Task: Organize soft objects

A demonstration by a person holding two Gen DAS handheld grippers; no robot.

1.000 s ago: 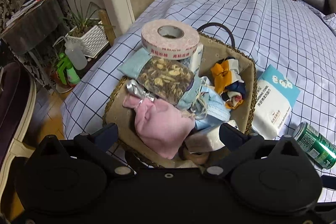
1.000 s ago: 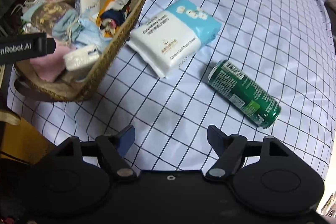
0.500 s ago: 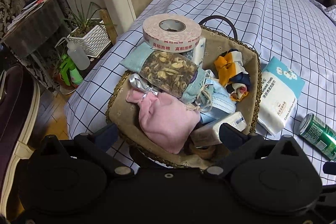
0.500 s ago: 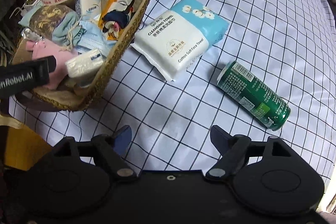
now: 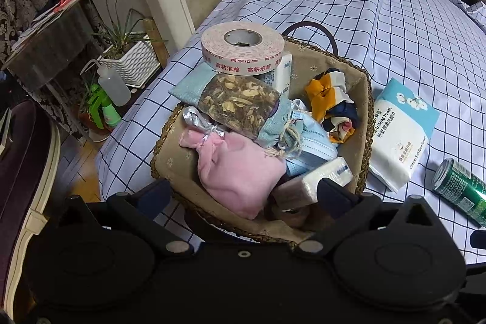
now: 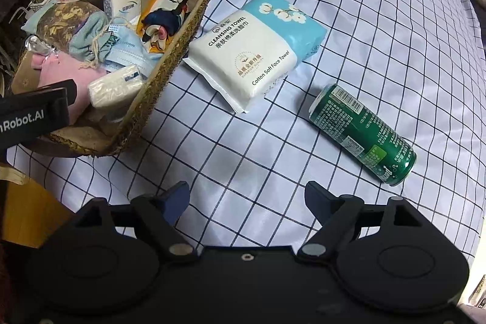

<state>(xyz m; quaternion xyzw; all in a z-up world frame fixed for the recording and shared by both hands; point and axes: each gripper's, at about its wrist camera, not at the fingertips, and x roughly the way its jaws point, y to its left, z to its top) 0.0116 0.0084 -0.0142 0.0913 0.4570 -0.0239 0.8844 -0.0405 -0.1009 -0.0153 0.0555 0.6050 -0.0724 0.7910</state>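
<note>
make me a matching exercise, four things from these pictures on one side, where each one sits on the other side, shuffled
Things:
1. foam tape roll
2. cleansing towel pack
3. green can
4. pink pouch

Places:
A. lying on its side on the checked sheet, right of the towel pack
B. inside the basket, near its front end
C. perched on top of the pile at the basket's far end
D. flat on the sheet, just outside the basket's right wall

Pairs: 1-C, 2-D, 3-A, 4-B
</note>
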